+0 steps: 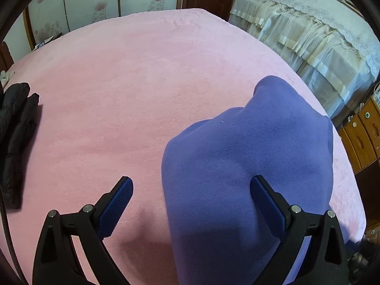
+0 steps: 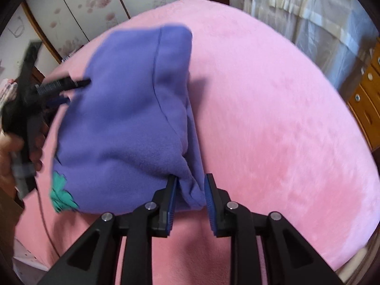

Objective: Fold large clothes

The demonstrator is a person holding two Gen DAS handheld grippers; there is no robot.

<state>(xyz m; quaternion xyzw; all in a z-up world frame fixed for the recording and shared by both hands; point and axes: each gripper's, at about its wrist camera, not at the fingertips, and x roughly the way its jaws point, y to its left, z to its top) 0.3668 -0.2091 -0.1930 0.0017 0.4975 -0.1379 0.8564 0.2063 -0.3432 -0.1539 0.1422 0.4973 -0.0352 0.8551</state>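
On the pink bed cover (image 1: 133, 90): a folded purple garment (image 2: 123, 123) lies toward the near right side, a black jacket (image 1: 16, 128) well apart at the far left
Long axis: the garment runs away from the right gripper (image 2: 191, 197), near end by its tips, far end up the bed
Right gripper: jaws narrowly parted around the near corner fold (pads not clearly pressing it), so I judge it released
Left gripper (image 1: 190, 201): jaws wide, holding nothing, at the garment's left edge
Nearer hand: the right, already at the corner; the left must reach across
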